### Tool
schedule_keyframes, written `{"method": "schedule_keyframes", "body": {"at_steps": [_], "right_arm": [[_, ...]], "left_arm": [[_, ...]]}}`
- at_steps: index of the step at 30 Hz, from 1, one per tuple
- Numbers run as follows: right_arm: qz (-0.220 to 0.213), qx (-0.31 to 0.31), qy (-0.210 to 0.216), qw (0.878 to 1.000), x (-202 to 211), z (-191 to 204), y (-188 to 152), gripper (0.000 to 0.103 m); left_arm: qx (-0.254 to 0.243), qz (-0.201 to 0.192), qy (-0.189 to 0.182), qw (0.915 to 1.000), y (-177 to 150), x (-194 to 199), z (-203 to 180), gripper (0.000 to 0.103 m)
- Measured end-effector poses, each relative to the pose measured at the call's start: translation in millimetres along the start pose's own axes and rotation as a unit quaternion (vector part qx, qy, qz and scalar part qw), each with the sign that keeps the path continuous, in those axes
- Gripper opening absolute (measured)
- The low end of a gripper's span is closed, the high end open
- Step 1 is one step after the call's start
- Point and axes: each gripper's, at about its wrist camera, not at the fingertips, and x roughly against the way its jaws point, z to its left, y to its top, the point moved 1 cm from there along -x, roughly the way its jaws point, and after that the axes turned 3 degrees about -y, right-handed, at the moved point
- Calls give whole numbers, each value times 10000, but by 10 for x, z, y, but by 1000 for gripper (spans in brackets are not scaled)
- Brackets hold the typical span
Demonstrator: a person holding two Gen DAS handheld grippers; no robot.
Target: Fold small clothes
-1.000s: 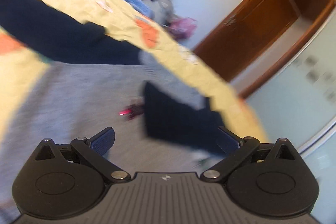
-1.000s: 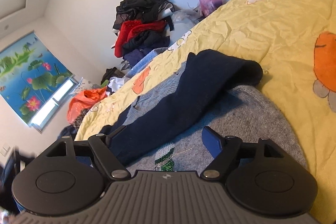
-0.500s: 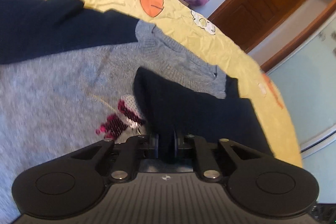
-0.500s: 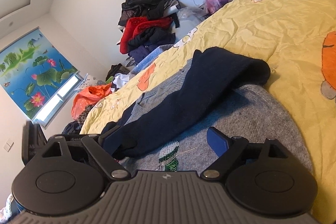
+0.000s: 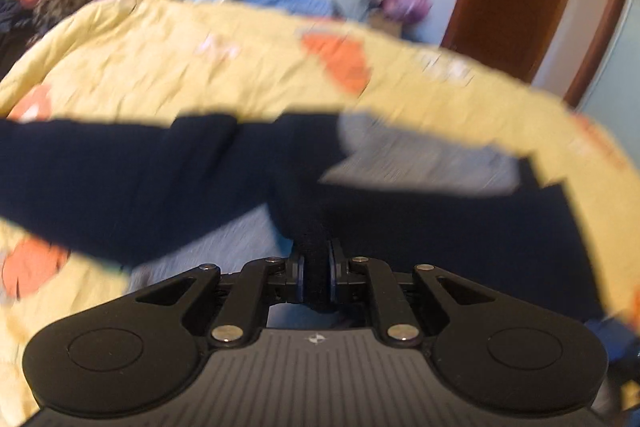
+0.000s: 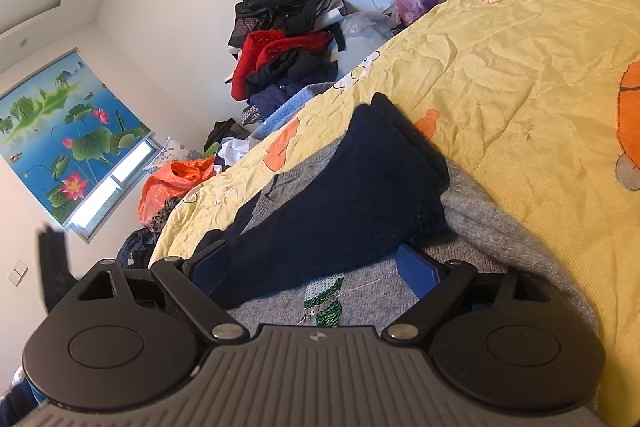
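The sweater (image 6: 472,231), grey in the body with navy sleeves, lies flat on the yellow quilt (image 6: 520,67) of a bed, and the step in hand looks like folding a sleeve in over the body. The left gripper (image 5: 316,277) has its fingers pressed together on a pinch of navy sleeve (image 5: 312,227); that view is blurred, so exactly which part of the sleeve it holds cannot be told. The right gripper (image 6: 316,267) sits low over the grey body with its fingers wide apart, holding nothing, the other navy sleeve (image 6: 340,211) lying folded across the body between and beyond them, near a green sequin patch (image 6: 324,301). To do this step well, the left grip should probably carry the sleeve low and level across the chest, so the knit does not drag the body out of line, and lay it straight, not bunched. The free right gripper could press the grey body down to anchor it. The risk is a shallow pinch slipping off thick knit, or the body sliding on the creased quilt. A heap of clothes (image 6: 288,43) sits beyond the bed, well apart.
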Motion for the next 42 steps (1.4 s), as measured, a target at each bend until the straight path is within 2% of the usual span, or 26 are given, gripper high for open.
{"method": "schedule_keyframes", "body": {"at_steps": [4, 9, 11, 13, 14, 16, 18, 20, 21, 23, 24, 25, 27, 29, 31, 32, 33, 35, 37, 40, 42], "right_arm": [[-3, -5, 3, 10000, 0, 3, -2, 91], [10, 20, 15, 10000, 7, 18, -2, 92], [20, 41, 20, 10000, 5, 30, -5, 93], [26, 59, 23, 10000, 7, 42, -7, 93], [31, 61, 30, 10000, 8, 42, -7, 93], [34, 52, 45, 10000, 12, 30, -2, 93], [35, 62, 36, 10000, 10, 32, -3, 94], [48, 80, 34, 10000, 14, 34, 2, 94], [56, 88, 37, 9999, 15, 37, 2, 94], [77, 112, 39, 9999, 17, 45, 3, 95], [98, 129, 51, 9999, 19, 54, 1, 95], [142, 158, 92, 9997, 21, 59, -4, 96], [319, 288, 277, 9987, 35, 113, -17, 96], [463, 531, 520, 9962, 101, 221, -68, 95], [412, 833, 700, 9932, 224, 386, -116, 95], [367, 967, 824, 9912, 270, 480, -106, 95], [306, 1057, 934, 9895, 289, 573, -72, 95], [177, 1180, 1001, 9878, 224, 723, 58, 99], [222, 1372, 737, 9876, -41, 812, 229, 102], [675, 1301, -309, 9887, -645, 714, 439, 98], [884, 1332, -814, 9838, -922, 557, 453, 95]], "left_arm": [[-56, -133, 129, 9998, -73, 46, 26, 10], [-224, -669, 194, 9973, 2, 438, 10, 10], [-193, -508, 303, 9981, -6, 411, 82, 10], [-279, 39, 255, 9993, -94, 227, 157, 11], [-307, 129, 258, 9991, -158, 172, 190, 13], [-296, -150, 254, 9991, -231, 257, 217, 18], [8, -322, 378, 9988, -256, 374, 274, 25], [360, -713, 460, 9957, -279, 563, 337, 25], [475, -918, 438, 9937, -287, 660, 351, 29], [536, -1214, 166, 9910, -281, 782, 319, 45], [479, -1299, -13, 9904, -279, 793, 273, 69], [351, -1348, -147, 9901, -280, 772, 206, 85], [5, -1431, -231, 9894, -306, 660, 69, 84], [-117, -1170, -316, 9926, -342, 449, 0, 84], [-27, -798, -456, 9958, -408, 208, -6, 85], [-117, -786, -386, 9961, -472, 128, -18, 85], [-289, -861, -318, 9954, -500, 117, -59, 89], [-205, -837, -373, 9956, -472, 86, -52, 90], [-200, -828, -450, 9954, -460, 75, -31, 92], [-122, -852, -583, 9946, -474, 90, 17, 92], [-53, -880, -643, 9940, -473, 96, 42, 92]]}}
